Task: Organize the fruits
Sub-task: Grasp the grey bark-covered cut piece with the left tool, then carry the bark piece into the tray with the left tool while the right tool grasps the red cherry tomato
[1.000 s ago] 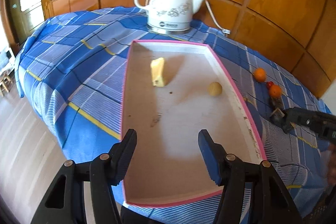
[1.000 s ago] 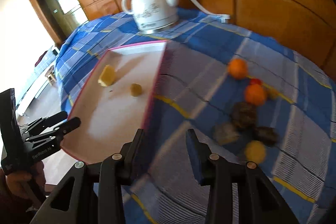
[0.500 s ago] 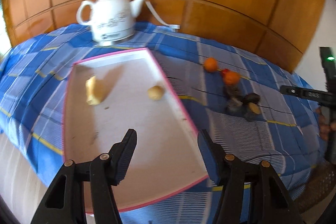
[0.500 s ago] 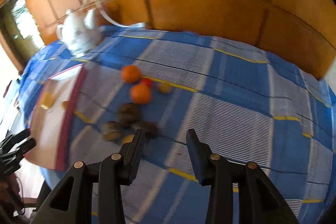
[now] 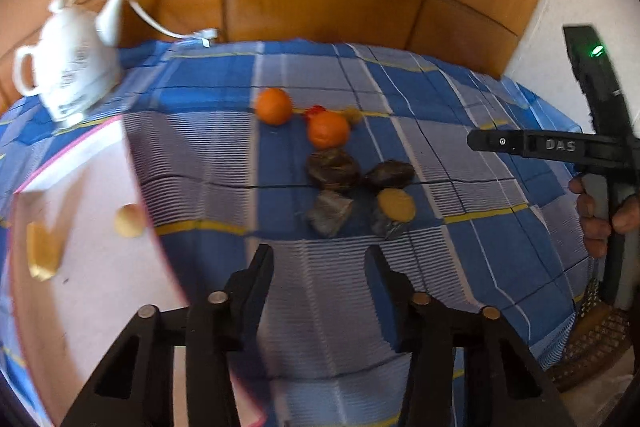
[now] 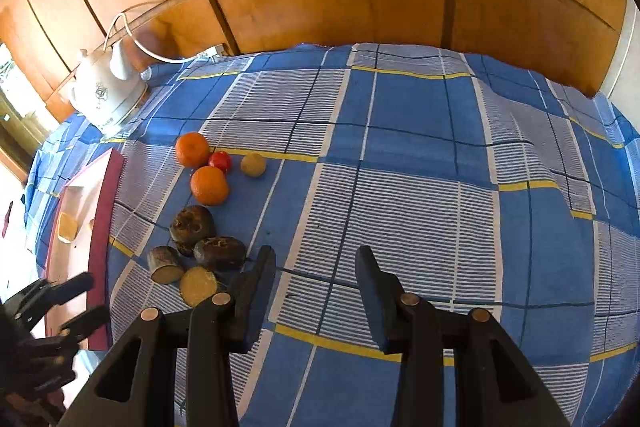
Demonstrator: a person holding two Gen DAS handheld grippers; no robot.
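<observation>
Left wrist view: your left gripper [image 5: 320,267], jaws closing on nothing, faces the dark fruits [image 5: 333,169] at twelve o'clock. Your right gripper [image 6: 316,277] hangs apart, empty. Closing early could knock those touching fruits rolling.

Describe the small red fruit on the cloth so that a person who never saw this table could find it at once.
Start at the white kettle at the far left of the blue checked cloth, then come toward the fruit cluster beside the pink-edged tray. The small red fruit sits tucked between two oranges. It is the only red piece, and smaller than both.
</observation>
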